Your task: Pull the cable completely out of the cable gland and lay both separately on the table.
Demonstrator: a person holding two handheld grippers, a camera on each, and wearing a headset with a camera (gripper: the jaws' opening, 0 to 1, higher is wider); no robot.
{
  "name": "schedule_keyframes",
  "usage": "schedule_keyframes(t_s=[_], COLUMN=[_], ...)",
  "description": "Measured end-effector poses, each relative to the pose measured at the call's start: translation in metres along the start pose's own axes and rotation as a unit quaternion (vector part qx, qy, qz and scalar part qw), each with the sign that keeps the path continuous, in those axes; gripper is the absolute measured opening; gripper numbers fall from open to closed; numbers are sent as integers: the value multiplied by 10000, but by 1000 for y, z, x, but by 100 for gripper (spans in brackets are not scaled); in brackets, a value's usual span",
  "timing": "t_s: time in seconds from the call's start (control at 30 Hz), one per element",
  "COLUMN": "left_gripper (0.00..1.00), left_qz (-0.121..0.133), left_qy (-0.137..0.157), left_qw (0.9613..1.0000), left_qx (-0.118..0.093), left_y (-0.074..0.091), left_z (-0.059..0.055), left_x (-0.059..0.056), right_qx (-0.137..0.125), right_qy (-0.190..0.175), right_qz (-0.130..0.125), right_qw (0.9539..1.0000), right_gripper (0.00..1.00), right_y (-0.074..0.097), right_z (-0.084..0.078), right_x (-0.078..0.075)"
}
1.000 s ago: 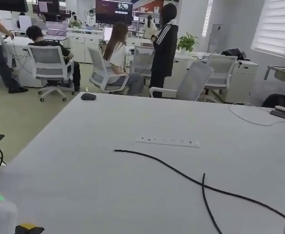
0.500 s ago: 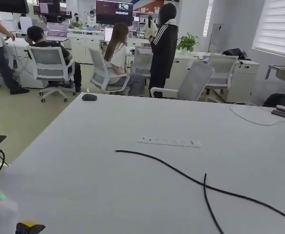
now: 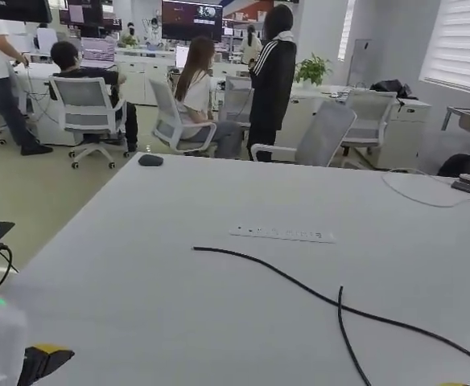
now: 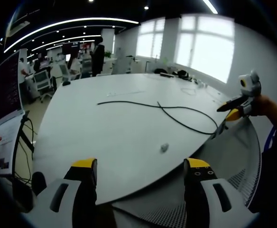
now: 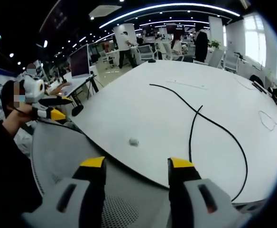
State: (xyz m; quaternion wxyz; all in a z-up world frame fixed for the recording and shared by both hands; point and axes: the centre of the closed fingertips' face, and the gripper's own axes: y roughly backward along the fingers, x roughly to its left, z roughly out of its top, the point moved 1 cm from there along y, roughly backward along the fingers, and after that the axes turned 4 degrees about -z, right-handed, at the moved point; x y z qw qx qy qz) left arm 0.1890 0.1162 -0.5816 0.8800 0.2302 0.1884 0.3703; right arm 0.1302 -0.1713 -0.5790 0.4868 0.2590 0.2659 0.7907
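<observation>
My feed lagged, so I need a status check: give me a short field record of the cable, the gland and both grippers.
cable: black cable lies loose on the table, strands crossing
cable gland: small pale piece near the table's near edge, apart from the cable
left gripper: open, empty, off the table edge
right gripper: open, empty, off the table edge
task: looks done

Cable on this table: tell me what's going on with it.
A person holds a gripper in each hand at the near edge of the white table. The left gripper and the right gripper are both open and hold nothing. The black cable lies loose across the tabletop. A small pale piece, probably the cable gland, sits apart from it near the table edge. From this, the two seem to be laid out separately already.
</observation>
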Motion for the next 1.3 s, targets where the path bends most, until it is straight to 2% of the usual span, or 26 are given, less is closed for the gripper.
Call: schedule_keyframes(t_s=[0.3, 0.97, 1.3], left_gripper=[75, 75, 75], left_qz=[41, 19, 24], left_qy=[31, 57, 36], left_qw=[10000, 10000, 10000], left_qx=[15, 31, 24], left_y=[2, 1, 3], left_z=[-2, -4, -2], left_x=[3, 1, 1], right_qx=[58, 109, 114], right_qy=[16, 59, 121], right_qz=[31, 44, 41], right_qw=[10000, 9999, 9999], right_gripper=[54, 53, 53], right_y=[-1, 0, 0], right_z=[-3, -4, -2], right_x=[2, 3, 3])
